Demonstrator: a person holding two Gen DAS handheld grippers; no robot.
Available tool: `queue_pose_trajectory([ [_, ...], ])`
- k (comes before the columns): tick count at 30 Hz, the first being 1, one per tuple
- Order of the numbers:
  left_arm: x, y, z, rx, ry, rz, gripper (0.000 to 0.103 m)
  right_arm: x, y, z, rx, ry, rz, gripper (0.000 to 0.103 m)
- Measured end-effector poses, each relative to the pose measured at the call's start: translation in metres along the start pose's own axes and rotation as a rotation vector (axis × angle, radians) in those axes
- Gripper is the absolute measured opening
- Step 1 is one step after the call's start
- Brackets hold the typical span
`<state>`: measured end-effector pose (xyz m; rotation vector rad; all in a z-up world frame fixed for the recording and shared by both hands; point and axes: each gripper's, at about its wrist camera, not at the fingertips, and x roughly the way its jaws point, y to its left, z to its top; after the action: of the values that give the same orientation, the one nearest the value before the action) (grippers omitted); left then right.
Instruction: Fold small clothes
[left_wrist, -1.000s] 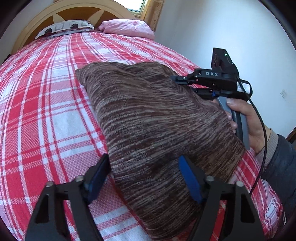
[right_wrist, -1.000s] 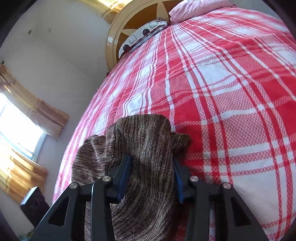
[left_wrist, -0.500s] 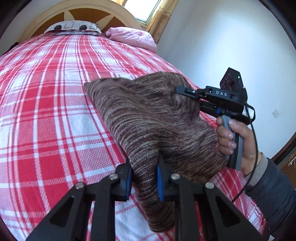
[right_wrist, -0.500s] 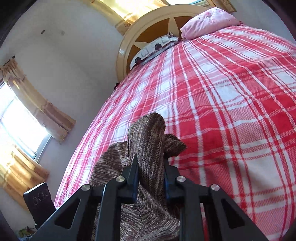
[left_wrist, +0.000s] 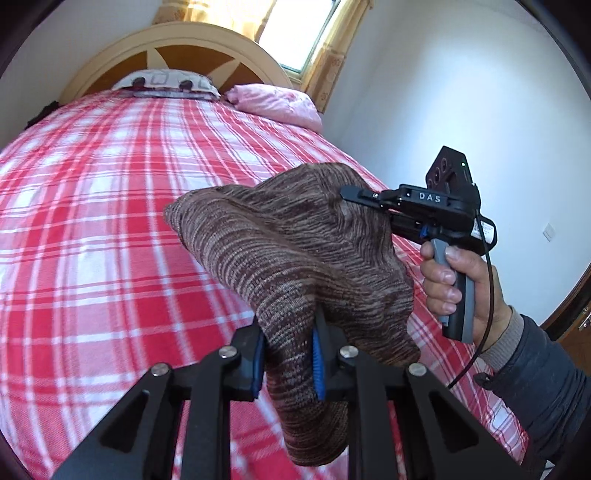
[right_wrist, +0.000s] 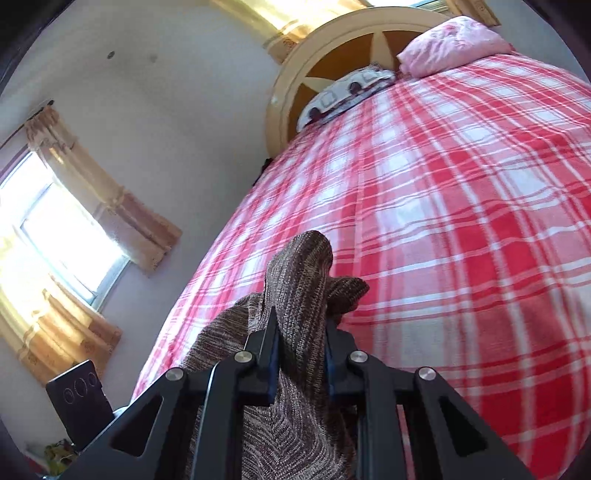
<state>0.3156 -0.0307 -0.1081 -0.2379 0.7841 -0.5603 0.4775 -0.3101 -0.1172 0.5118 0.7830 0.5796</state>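
Brown knit garment (left_wrist: 295, 251) lifted off the bed, pinched at two points.

The left gripper (left_wrist: 288, 363) has its blue pads nearly together on a bunched near edge of the knit; the right gripper (right_wrist: 300, 350) is likewise clamped on a ridge of the same cloth, so the garment hangs between them above the red checked bedspread (left_wrist: 103, 221). This looks like the lift that begins a fold; next the held edge likely needs carrying over and laying flat on the spread. Beyond: a pink pillow (left_wrist: 275, 105), an arched wooden headboard (left_wrist: 177, 44), curtained windows, white walls.
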Motion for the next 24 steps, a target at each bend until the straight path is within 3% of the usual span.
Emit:
queue_pose_trajectory([
  [15,-0.103,0.034,-0.037,-0.041,-0.114,0.103,0.021,0.067,0.115,-0.04,-0.086,0.071,0.15,0.018],
  [24,-0.148,0.067,-0.066,-0.136,-0.161,0.175,0.021,0.122,0.175,-0.06,-0.126,0.148,0.234,0.017],
])
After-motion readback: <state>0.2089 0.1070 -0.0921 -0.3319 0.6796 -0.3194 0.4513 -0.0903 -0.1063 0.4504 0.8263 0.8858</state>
